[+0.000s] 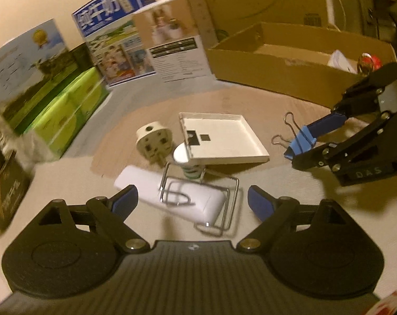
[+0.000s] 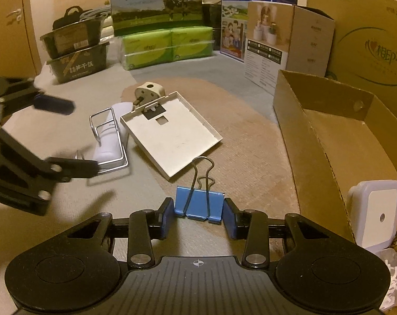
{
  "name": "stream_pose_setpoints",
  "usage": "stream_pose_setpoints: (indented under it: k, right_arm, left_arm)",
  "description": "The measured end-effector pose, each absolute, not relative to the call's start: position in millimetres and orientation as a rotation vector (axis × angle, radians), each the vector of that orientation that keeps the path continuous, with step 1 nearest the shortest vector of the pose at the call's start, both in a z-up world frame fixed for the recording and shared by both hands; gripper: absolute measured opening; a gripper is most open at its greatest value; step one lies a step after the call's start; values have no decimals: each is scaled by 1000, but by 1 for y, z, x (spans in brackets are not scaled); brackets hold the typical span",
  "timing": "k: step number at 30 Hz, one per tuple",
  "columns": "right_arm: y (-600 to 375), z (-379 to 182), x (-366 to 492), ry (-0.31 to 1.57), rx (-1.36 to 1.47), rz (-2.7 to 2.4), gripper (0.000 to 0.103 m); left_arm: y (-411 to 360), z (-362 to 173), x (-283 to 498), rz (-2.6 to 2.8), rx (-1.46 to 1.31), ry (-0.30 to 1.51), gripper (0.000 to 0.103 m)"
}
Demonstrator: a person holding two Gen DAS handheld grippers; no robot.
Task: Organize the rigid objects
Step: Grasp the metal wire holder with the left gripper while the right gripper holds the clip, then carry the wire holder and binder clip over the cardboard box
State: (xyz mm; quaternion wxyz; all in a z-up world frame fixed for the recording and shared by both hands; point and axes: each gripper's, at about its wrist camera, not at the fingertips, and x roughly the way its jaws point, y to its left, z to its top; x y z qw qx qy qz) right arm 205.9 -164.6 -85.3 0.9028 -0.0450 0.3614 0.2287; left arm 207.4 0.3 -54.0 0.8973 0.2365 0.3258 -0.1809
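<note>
Right wrist view shows my right hand-held gripper (image 2: pixel 197 216) clamped across the folded body of a blue metal binder clip (image 2: pixel 198 204), wire handles pointing toward twelve o'clock; I judge that grip across the flat sides keeps it from twisting. An open brown cardboard box (image 2: pixel 316 141) at three o'clock already holds a white square plug-in light (image 2: pixel 374 212), so it looks like the sorting bin, and the clip likely goes there next. My left hand-held gripper (image 1: pixel 192 200) stands wide and holds nothing, hovering over a bent chrome wire rack (image 1: pixel 201 199) lying across a white plastic tube (image 1: pixel 169 194). At twelve o'clock from it, a shallow white square tray (image 1: pixel 224 139) leans beside a cream three-pin plug adapter (image 1: pixel 153 141).
</note>
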Motion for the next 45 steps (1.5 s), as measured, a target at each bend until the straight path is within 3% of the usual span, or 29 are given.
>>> stream_pose_setpoints:
  k: [3,8,14,28,45]
  right_arm:
    - [-166,-86,207,747,-83,476,41]
    - [-168,-86,207,748,-68,480,41]
    - [-173,-81,199,744,-47,481,41]
    - [-201,-60,132,746,-31,464,41]
    - [-234,-21,81,676,-15,444,41]
  left_arm:
    - [-6,-59,216,-395,533,676,87]
    - [-13,-68,222,-406,593,705,67]
    - [-15,-58,204,-369,525,718,66]
    - [-9,-33,123,-181,80,826,66]
    - [-28,9,84,-142,-87,793,66]
